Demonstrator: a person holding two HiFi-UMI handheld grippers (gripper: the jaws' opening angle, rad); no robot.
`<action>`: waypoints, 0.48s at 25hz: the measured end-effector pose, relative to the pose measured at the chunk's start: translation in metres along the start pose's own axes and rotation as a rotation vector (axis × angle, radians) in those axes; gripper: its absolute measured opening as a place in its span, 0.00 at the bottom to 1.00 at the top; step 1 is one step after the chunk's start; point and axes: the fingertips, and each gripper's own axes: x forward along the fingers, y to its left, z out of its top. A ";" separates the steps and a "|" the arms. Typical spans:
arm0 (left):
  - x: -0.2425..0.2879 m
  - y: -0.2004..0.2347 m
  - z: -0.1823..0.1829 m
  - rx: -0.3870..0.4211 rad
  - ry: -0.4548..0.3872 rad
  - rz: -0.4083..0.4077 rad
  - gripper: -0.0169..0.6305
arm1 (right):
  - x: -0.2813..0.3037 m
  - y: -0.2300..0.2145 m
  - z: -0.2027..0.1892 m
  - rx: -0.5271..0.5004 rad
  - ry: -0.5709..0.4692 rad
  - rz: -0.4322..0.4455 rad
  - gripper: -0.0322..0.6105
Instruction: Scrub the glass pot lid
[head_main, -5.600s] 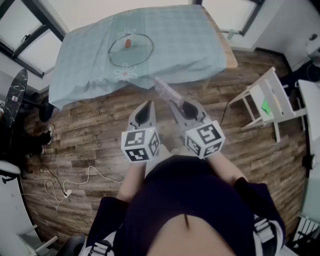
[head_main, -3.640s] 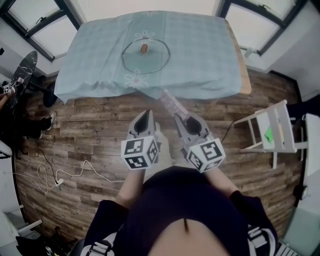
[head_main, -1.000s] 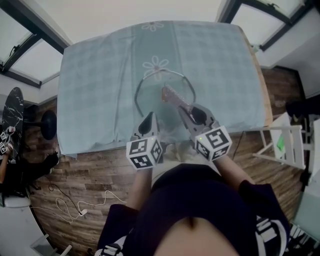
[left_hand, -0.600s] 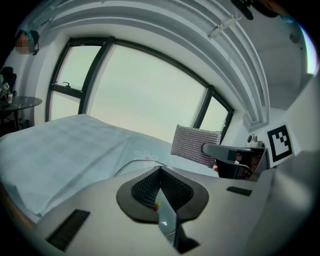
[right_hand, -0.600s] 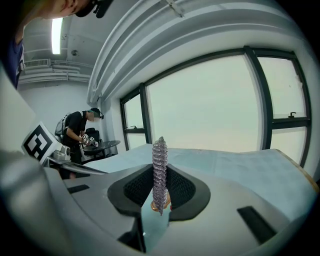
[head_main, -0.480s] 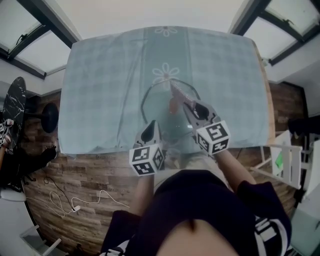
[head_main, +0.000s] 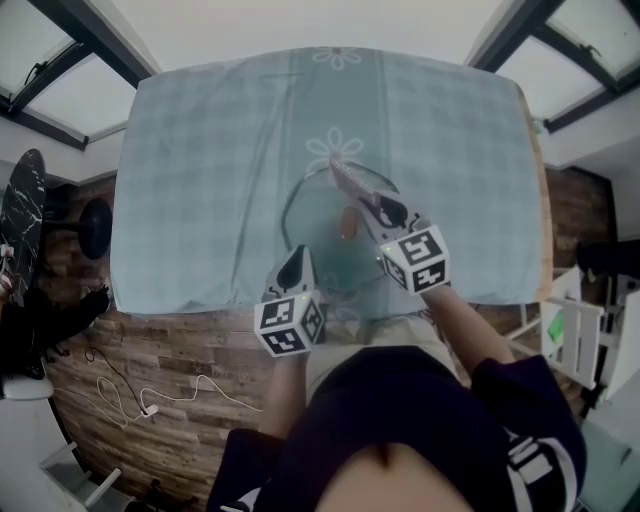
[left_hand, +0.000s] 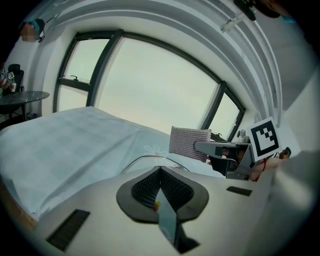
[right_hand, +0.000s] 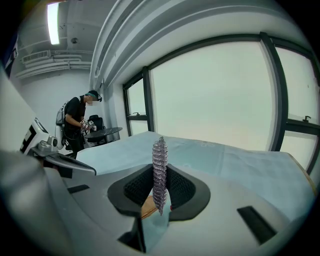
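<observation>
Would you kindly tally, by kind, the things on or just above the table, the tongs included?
glass pot lid: 1
scrubbing pad: 1
tongs: 2 (left tongs shut on nothing, right tongs shut on the scrubbing pad)
tablecloth: 1
Total: 5
</observation>
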 end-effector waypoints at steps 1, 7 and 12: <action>0.002 0.002 -0.001 -0.003 0.003 0.003 0.03 | 0.004 0.000 -0.001 -0.007 0.006 0.002 0.17; 0.012 0.017 -0.009 -0.013 0.026 0.026 0.03 | 0.029 -0.003 -0.009 -0.080 0.052 0.005 0.17; 0.017 0.025 -0.015 -0.022 0.043 0.042 0.03 | 0.046 -0.006 -0.014 -0.110 0.104 0.005 0.17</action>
